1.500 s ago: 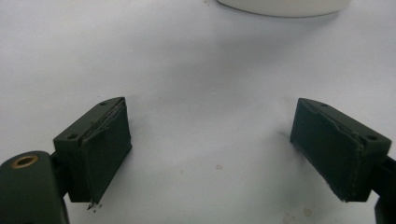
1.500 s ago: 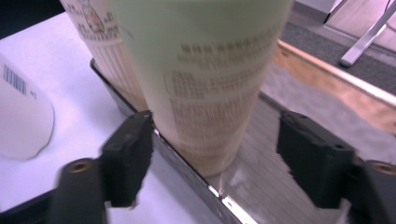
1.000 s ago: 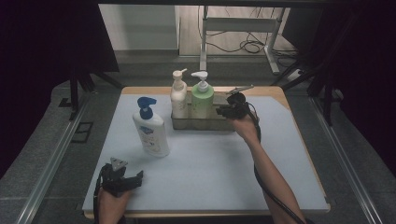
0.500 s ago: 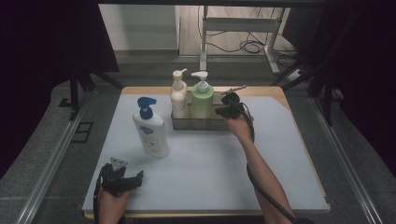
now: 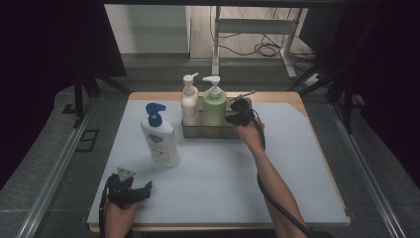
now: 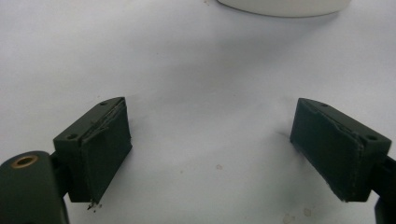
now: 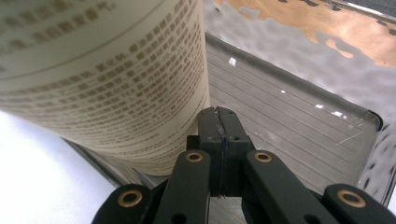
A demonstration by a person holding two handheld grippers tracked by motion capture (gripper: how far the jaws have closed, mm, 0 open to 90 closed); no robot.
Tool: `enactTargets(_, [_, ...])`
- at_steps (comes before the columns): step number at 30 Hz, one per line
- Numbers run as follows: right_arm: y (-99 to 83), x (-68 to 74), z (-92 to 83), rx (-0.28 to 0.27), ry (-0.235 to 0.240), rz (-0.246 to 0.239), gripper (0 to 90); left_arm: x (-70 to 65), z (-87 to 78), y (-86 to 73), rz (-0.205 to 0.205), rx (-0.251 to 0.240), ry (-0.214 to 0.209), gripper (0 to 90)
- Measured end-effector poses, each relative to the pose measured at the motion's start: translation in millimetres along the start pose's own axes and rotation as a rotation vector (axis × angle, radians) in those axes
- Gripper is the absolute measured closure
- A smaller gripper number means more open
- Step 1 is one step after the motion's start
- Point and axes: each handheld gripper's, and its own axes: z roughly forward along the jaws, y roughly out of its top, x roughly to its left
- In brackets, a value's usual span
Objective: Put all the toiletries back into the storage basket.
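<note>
On the left of the high view the left gripper (image 5: 132, 191) rests at the near edge of the mat (image 5: 218, 193), well apart from the work. The left gripper view shows its jaws standing wide with only bare mat between them, and the base of a white bottle at the top edge. That is the blue-pump bottle (image 5: 159, 136), standing upright on the mat, outside the tray and to its left.

Further right, the metal tray (image 5: 208, 131) sits at the far side of the mat with two bottles upright in it: a white one (image 5: 188, 103) on the left and a green one (image 5: 214, 104) just beside it. The tray's right part looks free.

The right gripper (image 5: 232, 117) is at the tray's right end, next to the green bottle. In the right gripper view its jaws have just been closing and now meet pad to pad with nothing between them (image 7: 219, 127); the green bottle's printed label (image 7: 107, 79) is close on their left, and the tray floor (image 7: 299, 140) lies bare beyond.

My reading: the step in hand is filling the tray, and the closed claw may be nudging at the green bottle or the tray. The next move probably calls for opening a claw wide enough for the blue-pump bottle's body, gripping it firmly, and lifting it over the tray wall without knocking the green bottle.
</note>
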Motion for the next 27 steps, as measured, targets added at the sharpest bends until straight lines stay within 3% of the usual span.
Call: enactTargets(27, [4.2,8.6,6.9,0.018,0.016,-0.012,89.7,0.0,0.1,0.1,-0.001,0.000,0.000,11.8])
